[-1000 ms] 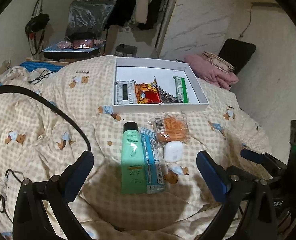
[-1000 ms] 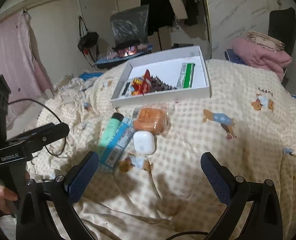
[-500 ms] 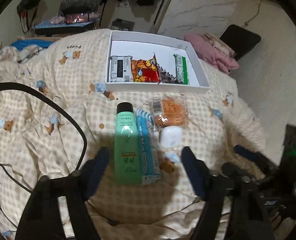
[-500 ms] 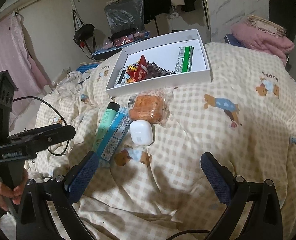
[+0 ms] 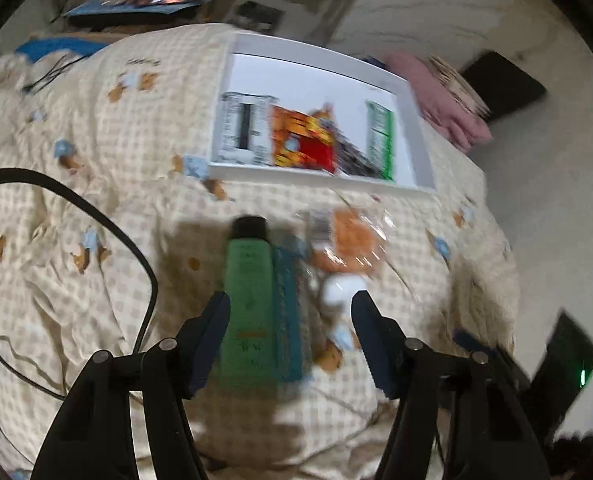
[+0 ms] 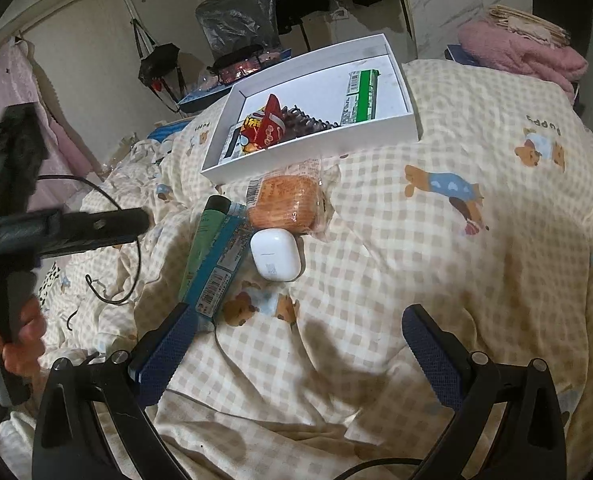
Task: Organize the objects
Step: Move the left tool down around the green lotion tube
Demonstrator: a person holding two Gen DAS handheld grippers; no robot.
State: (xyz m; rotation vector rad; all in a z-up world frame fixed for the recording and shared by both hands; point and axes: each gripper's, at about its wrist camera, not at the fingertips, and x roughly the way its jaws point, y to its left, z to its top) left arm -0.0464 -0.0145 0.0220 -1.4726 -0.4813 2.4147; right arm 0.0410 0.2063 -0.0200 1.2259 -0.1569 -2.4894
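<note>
A green tube (image 5: 248,300) with a black cap lies on the checked quilt beside a blue box (image 5: 286,308). My left gripper (image 5: 290,306) straddles both, and its jaws are closing around them. The left pad sits at the tube's edge; the right pad stands apart from the blue box. A white earbud case (image 5: 340,286) and an orange packet (image 5: 348,240) lie just right of them. Behind stands a white box (image 5: 320,178) holding several packets. My right gripper (image 6: 296,316) hangs open over bare quilt, nearer than the earbud case (image 6: 274,254) and the tube (image 6: 202,240).
A black cable (image 5: 108,232) curls over the quilt at the left. A pink blanket (image 6: 524,52) and a black chair (image 5: 500,84) sit past the bed's far right corner. A hand (image 6: 20,340) holds the left gripper's handle at the left of the right wrist view.
My left gripper came forward and down over the green tube and blue box, and its jaws narrowed from wide open. The right gripper drifted slightly closer to the objects.
</note>
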